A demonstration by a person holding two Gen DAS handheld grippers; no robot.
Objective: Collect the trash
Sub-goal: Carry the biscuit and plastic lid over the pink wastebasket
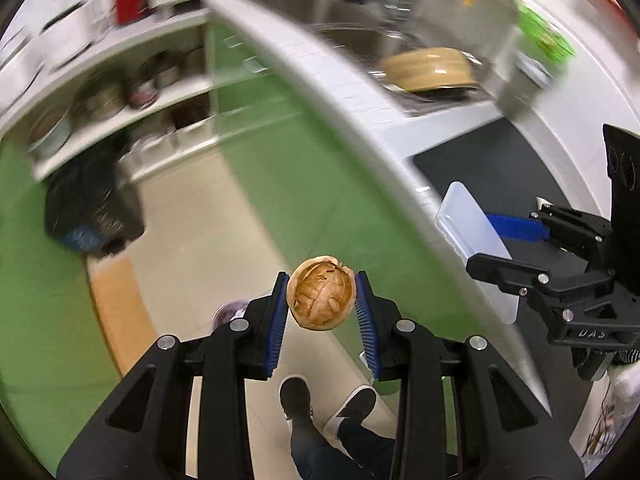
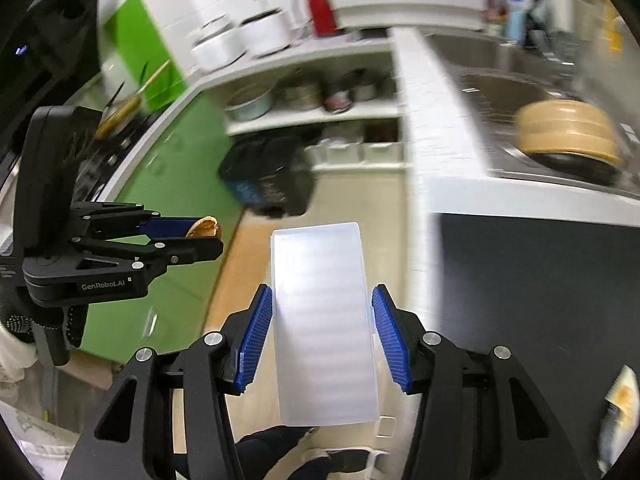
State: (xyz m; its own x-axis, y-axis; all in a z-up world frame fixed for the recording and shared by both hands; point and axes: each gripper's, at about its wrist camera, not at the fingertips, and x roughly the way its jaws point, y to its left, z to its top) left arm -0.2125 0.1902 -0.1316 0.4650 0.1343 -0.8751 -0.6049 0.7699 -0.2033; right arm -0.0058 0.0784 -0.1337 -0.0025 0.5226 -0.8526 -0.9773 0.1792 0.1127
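the left gripper [image 1: 321,300] pinches a brown walnut shell half [image 1: 321,298] between its blue pads, above the floor and the person's shoes [image 1: 328,400]. to its right, the right gripper [image 1: 498,246] holds a translucent plastic container [image 1: 476,248] over the counter edge [image 1: 360,120].

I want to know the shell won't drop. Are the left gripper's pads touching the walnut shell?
Touching. The left wrist view shows both blue pads pressed against the walnut shell.
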